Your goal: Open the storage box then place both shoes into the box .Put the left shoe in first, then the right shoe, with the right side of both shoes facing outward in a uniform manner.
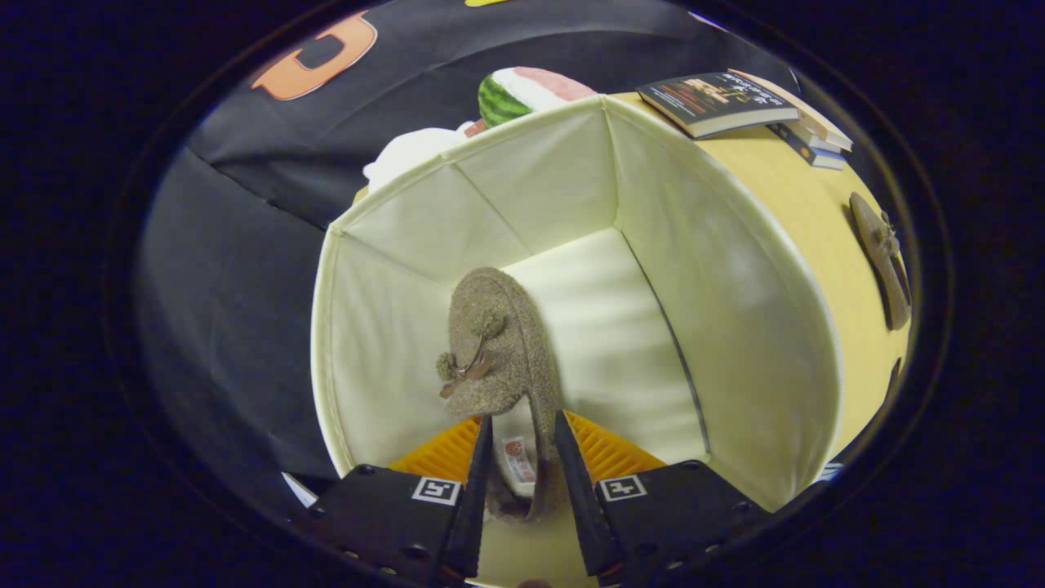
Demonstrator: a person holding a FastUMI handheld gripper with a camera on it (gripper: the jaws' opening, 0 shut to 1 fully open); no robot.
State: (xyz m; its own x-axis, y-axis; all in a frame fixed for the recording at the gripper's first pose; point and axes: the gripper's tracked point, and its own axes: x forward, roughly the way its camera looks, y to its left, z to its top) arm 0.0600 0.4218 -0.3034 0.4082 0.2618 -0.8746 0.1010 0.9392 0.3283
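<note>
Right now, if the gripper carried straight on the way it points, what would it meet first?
The gripper holds a shoe in its jaws, toe leading into the open storage box. Straight on, the toe would probably meet the box's floor first; depth is unclear.

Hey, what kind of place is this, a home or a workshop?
Probably a staged household booth: a yellow table with stacked books, a cream storage box, black cloth backdrop. The gripper holds a shoe over the box.

Claw (pixel 522 457) angled downward, fingers nearly closed, gripping a shoe (pixel 498 343)
</note>
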